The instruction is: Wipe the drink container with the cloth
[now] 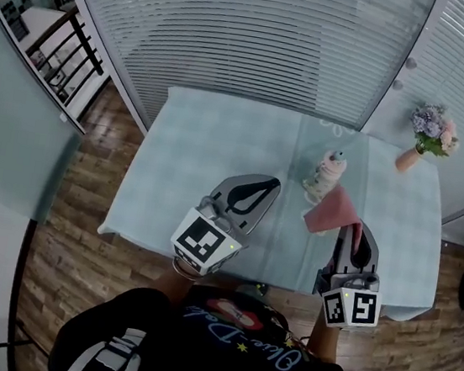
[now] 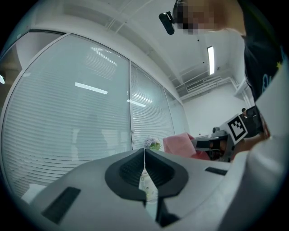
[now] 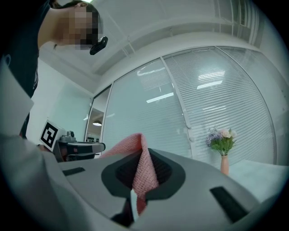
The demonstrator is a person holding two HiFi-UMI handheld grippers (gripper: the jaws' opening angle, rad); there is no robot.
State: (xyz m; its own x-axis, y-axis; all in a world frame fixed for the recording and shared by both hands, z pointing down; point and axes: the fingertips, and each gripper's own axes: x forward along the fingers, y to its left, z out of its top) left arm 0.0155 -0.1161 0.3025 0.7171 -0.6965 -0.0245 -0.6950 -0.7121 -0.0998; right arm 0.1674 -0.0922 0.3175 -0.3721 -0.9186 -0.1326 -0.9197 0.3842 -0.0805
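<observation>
The drink container [image 1: 325, 176], a small pale patterned bottle, stands upright on the table [image 1: 202, 151] right of centre. My right gripper [image 1: 360, 231] is shut on a pink cloth [image 1: 333, 211], which hangs just in front of the container; whether they touch I cannot tell. In the right gripper view the cloth [image 3: 141, 168] is pinched between the jaws and sticks up past them. My left gripper [image 1: 271, 182] is shut with nothing in it and points toward the container from the left, a little short of it. In the left gripper view, the container [image 2: 147, 184] shows through the slit below the tips.
A small vase of flowers [image 1: 429, 134] stands at the table's far right corner, beside the blind-covered glass wall [image 1: 277, 34]. The table carries a pale checked tablecloth. Wood floor lies around it, and the person's body is at the near edge.
</observation>
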